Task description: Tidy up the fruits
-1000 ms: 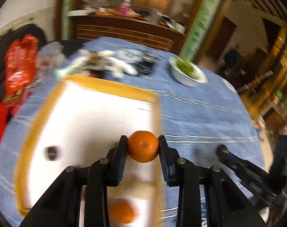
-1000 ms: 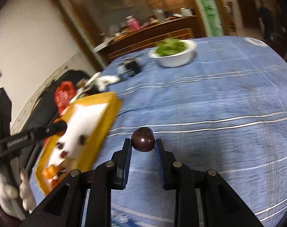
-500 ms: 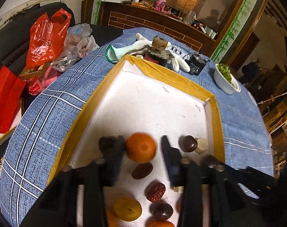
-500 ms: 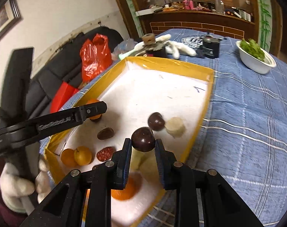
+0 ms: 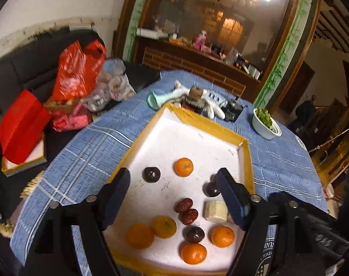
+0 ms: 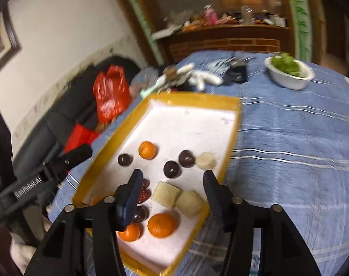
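The near end of the tray [image 5: 243, 158] is cut off behind the claw arms, and some fruit is partly hidden by the right claw's [image 6: 172, 179] left finger. The background is blurred in the right view. In the left view five oranges [image 5: 183, 166], three dark round fruits [image 5: 151, 174], two red dates [image 5: 184, 205] and one pale chunk [image 5: 214, 211] can be counted on the tray, which sits on the worktop [image 5: 87, 156]. Both claws' jaws have just been opening; the left claw [image 5: 174, 184] is spread wide, and nothing is held by either.
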Demonstrator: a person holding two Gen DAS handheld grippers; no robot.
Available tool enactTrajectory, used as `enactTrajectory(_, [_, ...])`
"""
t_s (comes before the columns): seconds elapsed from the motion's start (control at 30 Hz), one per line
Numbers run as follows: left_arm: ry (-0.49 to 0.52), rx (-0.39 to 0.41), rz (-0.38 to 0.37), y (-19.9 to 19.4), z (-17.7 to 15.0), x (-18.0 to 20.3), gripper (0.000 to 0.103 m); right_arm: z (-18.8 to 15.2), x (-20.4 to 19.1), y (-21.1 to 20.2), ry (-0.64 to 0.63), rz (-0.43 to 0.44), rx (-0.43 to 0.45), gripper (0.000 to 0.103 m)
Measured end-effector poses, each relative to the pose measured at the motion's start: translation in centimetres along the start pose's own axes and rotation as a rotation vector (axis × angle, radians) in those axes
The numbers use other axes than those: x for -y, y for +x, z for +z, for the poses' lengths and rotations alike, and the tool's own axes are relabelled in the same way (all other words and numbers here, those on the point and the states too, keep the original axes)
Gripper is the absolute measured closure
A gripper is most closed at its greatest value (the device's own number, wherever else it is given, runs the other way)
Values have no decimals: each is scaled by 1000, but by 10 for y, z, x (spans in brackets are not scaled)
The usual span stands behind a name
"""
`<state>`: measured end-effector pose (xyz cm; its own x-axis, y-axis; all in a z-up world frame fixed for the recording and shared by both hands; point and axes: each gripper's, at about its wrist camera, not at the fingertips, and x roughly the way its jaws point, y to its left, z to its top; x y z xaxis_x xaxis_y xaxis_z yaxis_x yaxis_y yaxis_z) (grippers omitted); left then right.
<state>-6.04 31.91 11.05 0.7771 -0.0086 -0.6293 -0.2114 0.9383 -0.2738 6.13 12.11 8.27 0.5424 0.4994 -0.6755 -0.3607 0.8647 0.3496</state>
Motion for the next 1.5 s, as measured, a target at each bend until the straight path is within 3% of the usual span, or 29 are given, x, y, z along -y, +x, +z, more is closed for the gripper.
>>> enactTrajectory(0.17, [56,125,73,-46,-14,32,9,-24,15,-52,53,-57,91,31])
enactTrajectory(0.33, [141,206,75,-83,-31,69,0,-54,32,-95,103,-127,146,27])
enactTrajectory(0.53, [155,180,41,-100,-58,94,0,-86,43,-131,115,-212,192,27])
enactTrajectory(0.77, [200,166,38,-111,-91,120,0,-108,49,-152,157,-229,221,21])
enactTrajectory(1.07, [254,139,72,-109,-107,135,0,-123,46,-147,136,-254,199,19])
enactTrajectory(1.5, [232,66,38,-85,-108,127,0,-121,41,-133,96,-294,184,17])
